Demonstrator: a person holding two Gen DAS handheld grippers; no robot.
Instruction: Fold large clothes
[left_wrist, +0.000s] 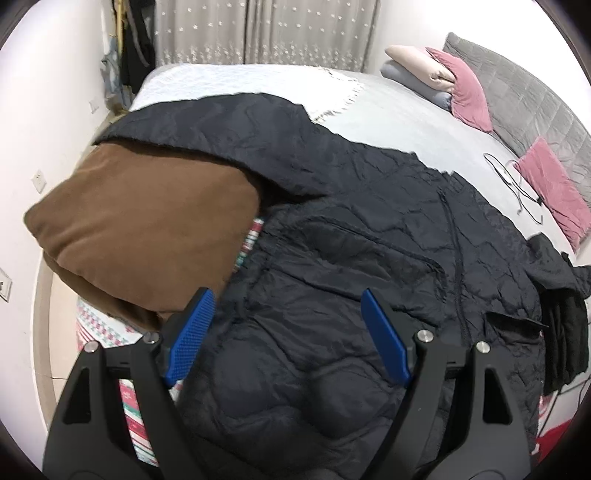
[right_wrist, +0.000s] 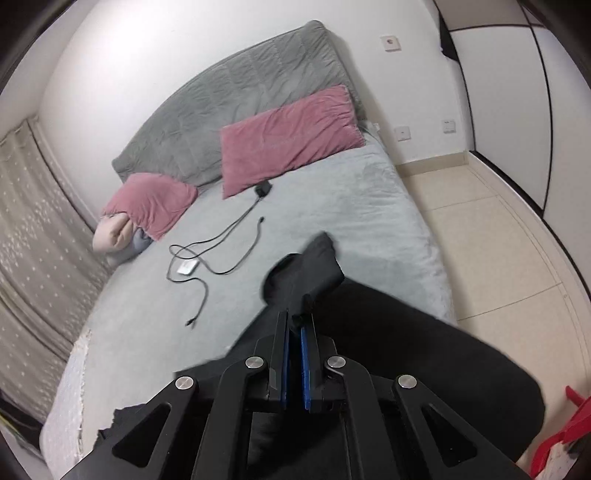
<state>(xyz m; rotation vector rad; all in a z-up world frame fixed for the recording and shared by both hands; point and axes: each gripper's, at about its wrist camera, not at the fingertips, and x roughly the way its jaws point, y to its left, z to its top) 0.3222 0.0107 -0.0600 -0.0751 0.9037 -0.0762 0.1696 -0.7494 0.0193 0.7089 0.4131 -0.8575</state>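
Note:
A large black quilted jacket lies spread across the near part of the bed, its zipper running down the right half. My left gripper is open and empty, hovering just above the jacket's lower part, its blue pads wide apart. In the right wrist view my right gripper is shut on a fold of black garment fabric, which sticks up past the fingertips and drapes down over the bed's edge.
A brown cushion lies left of the jacket, partly under it. Pink pillows and a grey headboard are at the bed's head. A charger cable lies on the grey sheet. A red object stands on the tiled floor.

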